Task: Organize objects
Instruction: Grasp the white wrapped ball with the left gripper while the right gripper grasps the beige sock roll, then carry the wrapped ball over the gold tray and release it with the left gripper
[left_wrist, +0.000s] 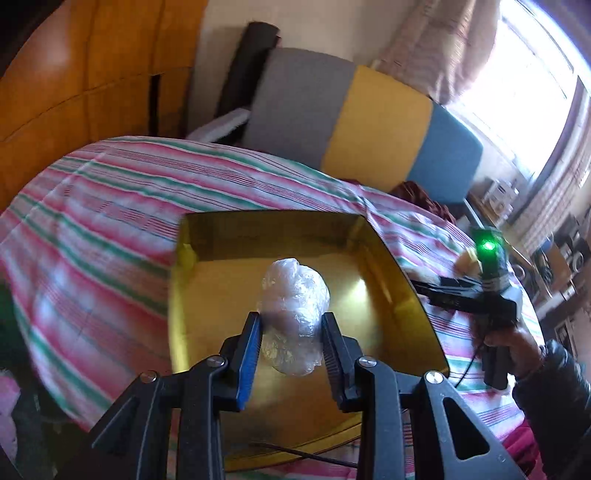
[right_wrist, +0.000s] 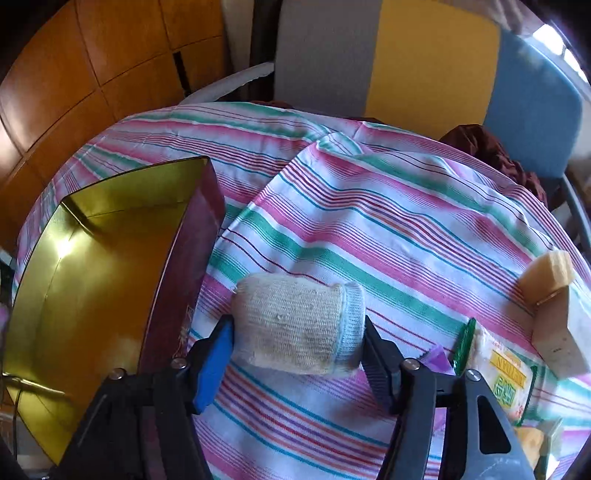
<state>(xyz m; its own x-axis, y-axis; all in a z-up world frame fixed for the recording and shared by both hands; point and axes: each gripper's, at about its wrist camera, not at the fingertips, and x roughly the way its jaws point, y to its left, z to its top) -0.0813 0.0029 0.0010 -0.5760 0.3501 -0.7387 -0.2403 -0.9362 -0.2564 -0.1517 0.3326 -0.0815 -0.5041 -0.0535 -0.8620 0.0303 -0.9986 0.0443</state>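
Position of the plastic wad (left_wrist: 295, 314) relative to the tin (left_wrist: 207, 229) is the matter on which we judge the coming move to turn. The left claw (left_wrist: 291, 347) pinches the wad between its pads, long axis running away from the wrist, and holds it directly above the tin's gold floor, roughly central between the walls. We cannot tell whether the wad touches the floor. A release here should drop it inside; no sideways correction looks necessary.

The right claw (right_wrist: 299, 343) straddles the sock roll (right_wrist: 299, 325), which lies on the striped cloth (right_wrist: 369, 221) just beside the tin's dark red outer wall (right_wrist: 199, 258). The roll's long axis runs across the claw, fingertip to fingertip, so the grip would fall on its two ends. Both pads sit at or against those ends; no earlier frame being supplied, we record only that contact looks made and firm pressure is unconfirmed. The tin lies to that claw's left, near.

The left view shows the person's right hand (left_wrist: 517, 347) on its handle at the cloth's right edge, and the tin's interior otherwise bare. The right view alone shows the roll, the tin's outer wall, a printed packet (right_wrist: 506, 376) and pale blocks (right_wrist: 550, 295) toward the right edge.
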